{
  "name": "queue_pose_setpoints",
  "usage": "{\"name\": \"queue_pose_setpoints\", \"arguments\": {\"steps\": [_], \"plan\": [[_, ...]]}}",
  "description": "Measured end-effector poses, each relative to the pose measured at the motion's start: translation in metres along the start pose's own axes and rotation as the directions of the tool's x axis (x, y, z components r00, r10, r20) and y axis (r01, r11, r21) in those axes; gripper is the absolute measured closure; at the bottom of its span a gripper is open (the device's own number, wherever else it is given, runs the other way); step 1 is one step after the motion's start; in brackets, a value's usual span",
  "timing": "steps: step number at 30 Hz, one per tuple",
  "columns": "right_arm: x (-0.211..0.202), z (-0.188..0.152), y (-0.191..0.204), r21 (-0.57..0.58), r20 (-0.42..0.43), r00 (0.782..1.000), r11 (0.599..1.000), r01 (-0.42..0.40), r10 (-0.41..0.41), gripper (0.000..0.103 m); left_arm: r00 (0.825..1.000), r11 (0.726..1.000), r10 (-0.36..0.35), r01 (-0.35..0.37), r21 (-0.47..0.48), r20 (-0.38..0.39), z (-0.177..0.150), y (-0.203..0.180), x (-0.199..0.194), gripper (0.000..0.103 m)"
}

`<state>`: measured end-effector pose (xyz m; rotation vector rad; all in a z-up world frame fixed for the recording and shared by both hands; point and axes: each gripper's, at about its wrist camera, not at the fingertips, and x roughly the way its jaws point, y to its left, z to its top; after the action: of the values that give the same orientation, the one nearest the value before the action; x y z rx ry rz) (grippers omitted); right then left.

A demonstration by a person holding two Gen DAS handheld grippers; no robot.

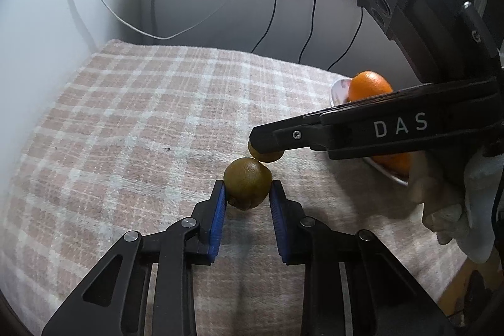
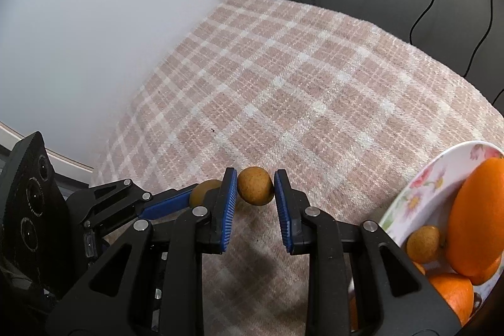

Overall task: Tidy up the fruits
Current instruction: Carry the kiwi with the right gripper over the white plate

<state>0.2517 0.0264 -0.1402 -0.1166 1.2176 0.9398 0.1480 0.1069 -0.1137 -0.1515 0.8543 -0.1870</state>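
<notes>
Both grippers clamped: left gripper (image 1: 248,194) on one small brown fruit (image 1: 248,182), right gripper (image 2: 255,190) on another (image 2: 255,185); oranges (image 2: 475,225) already in plate (image 2: 412,194), these two left.

We lost most of the second small fruit (image 1: 264,156) behind the right gripper (image 1: 263,144), just past our left jaws. Right of the right jaws, the plate (image 2: 406,194) and oranges (image 2: 475,219) ran off frame.
</notes>
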Motion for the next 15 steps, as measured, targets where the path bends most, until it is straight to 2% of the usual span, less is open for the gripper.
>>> {"name": "queue_pose_setpoints", "arguments": {"steps": [15], "plan": [[-0.068, -0.028, -0.008, 0.005, 0.136, 0.991, 1.0, -0.001, 0.001, 0.078, 0.997, 0.999, -0.045, 0.044, 0.016, 0.056, 0.003, -0.028, -0.027, 0.077]]}}
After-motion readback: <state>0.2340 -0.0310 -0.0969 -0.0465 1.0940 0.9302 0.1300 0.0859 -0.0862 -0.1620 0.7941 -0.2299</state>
